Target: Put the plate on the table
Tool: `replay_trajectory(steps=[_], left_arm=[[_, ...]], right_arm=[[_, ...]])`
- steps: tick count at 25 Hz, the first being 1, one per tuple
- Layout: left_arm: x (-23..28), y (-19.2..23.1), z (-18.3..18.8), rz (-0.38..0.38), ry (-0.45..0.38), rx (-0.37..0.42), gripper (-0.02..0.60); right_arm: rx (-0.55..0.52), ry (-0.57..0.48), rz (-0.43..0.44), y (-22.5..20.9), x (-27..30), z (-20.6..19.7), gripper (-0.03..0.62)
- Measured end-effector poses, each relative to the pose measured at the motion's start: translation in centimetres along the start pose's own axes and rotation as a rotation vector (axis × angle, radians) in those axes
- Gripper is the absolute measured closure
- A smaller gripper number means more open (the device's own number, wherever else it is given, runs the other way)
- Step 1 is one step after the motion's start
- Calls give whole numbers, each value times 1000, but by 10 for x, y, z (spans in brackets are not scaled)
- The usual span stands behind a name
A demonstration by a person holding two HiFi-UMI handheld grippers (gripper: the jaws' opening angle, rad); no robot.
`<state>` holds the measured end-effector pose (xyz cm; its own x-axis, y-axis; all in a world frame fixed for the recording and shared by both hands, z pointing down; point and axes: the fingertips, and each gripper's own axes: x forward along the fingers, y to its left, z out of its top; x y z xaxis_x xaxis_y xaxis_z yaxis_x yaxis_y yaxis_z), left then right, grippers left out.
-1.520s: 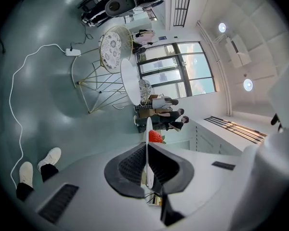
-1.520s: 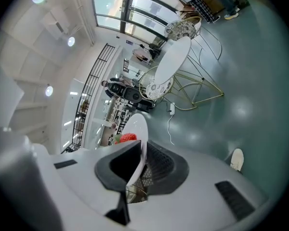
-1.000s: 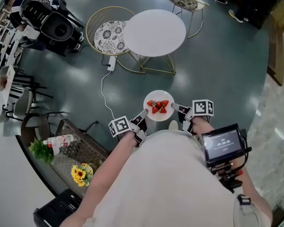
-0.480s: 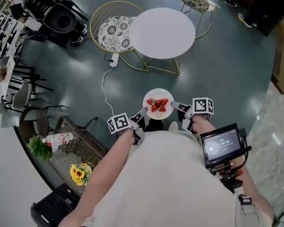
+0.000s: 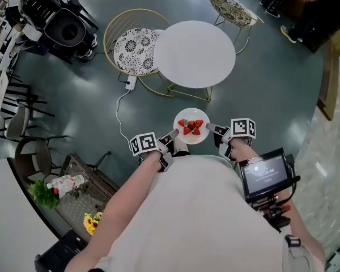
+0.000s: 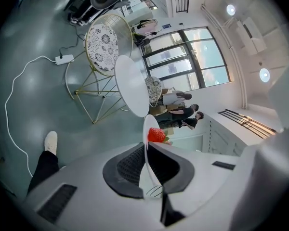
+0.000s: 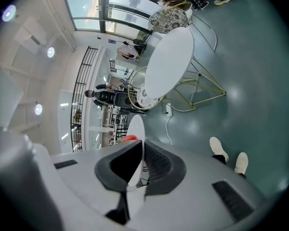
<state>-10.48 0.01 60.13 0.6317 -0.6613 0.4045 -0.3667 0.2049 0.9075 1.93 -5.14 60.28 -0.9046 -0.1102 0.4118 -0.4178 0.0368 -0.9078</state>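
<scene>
A white plate [image 5: 191, 136] carrying several strawberries [image 5: 191, 127] is held in the air in front of me, over the dark green floor. My left gripper [image 5: 173, 136] is shut on the plate's left rim [image 6: 145, 158]. My right gripper [image 5: 210, 128] is shut on its right rim [image 7: 135, 160]. One strawberry [image 6: 156, 134] peeks over the rim in the left gripper view, and a strawberry [image 7: 129, 138] shows the same way in the right gripper view. The round white table [image 5: 195, 54] stands ahead of the plate, a short way off, with nothing on it.
A gold wire chair with a patterned cushion [image 5: 133, 43] stands left of the table, another chair [image 5: 231, 3] behind it. A white cable and power strip [image 5: 130, 83] lie on the floor. A rattan shelf with flowers [image 5: 90, 224] is at lower left. My shoes [image 7: 226, 154] show below.
The table has come a little nearer to the plate in the head view and the room has shifted. Both grippers still hold the plate the same way.
</scene>
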Motion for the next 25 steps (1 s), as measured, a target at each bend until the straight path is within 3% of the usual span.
replay_trajectory(steps=[9, 25], left_arm=[[12, 1, 62, -23, 62, 28, 568], [9, 21, 142, 1, 40, 7, 568]], right_arm=[[27, -66, -14, 13, 33, 40, 574], [10, -55, -11, 30, 101, 91, 574]])
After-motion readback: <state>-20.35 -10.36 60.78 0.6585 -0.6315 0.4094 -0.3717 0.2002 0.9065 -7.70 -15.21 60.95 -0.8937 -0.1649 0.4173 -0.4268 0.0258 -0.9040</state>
